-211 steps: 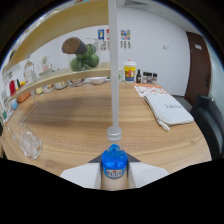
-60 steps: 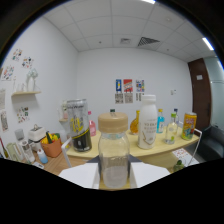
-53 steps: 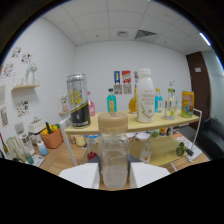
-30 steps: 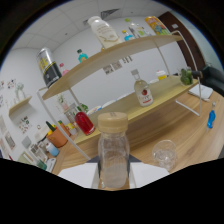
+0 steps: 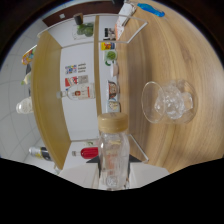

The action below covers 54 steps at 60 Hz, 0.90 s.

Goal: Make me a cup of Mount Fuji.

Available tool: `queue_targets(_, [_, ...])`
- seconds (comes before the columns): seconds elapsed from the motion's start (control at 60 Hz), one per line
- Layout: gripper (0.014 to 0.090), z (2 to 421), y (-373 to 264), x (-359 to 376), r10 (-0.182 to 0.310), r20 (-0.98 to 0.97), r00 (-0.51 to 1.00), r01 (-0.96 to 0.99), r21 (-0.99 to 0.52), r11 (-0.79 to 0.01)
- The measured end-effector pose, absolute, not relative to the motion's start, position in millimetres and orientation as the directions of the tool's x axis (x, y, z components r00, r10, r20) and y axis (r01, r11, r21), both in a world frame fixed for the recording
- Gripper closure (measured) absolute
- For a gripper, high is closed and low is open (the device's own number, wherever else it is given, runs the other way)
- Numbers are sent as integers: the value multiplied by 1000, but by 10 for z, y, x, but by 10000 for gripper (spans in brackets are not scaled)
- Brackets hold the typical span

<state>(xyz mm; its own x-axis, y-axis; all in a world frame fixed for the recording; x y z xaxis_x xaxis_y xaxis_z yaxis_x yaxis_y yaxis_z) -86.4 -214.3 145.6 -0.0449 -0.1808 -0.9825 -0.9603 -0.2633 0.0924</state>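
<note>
Now the bottle (image 5: 113, 150) is held tight by the claw (image 5: 112, 176), tipped sideways, while the glass (image 5: 168, 102) on the desk (image 5: 170, 55) is seen beside its neck.

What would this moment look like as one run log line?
gripper: shut on bottle | bottle: clear, tan cap on, tipped sideways | glass: holds ice, on wooden table beyond bottle | pour: not yet
</note>
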Motion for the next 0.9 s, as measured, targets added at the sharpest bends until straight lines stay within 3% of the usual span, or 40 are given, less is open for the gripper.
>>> queue_targets(0.183, [641,1495,-2104,-802,-186,-931,-315,-907,353,-229])
queue_targets(0.417, [642,1494,-2132,-803,-190,-933,-307,-906,348,-242])
queue_targets(0.533, [639,1605,-2161,-796,-160,-982,-106,-952,146,-270])
queue_targets(0.65, [641,1876,-2178,-723,-67,-957,283,-929,-256,-267])
queue_targets(0.767, [640,2064,-2145,-708,-3,-740,672,-719,-652,-240])
queue_targets(0.9, [642,1918,-2075,-786,29,-395,918,-378,-895,-236])
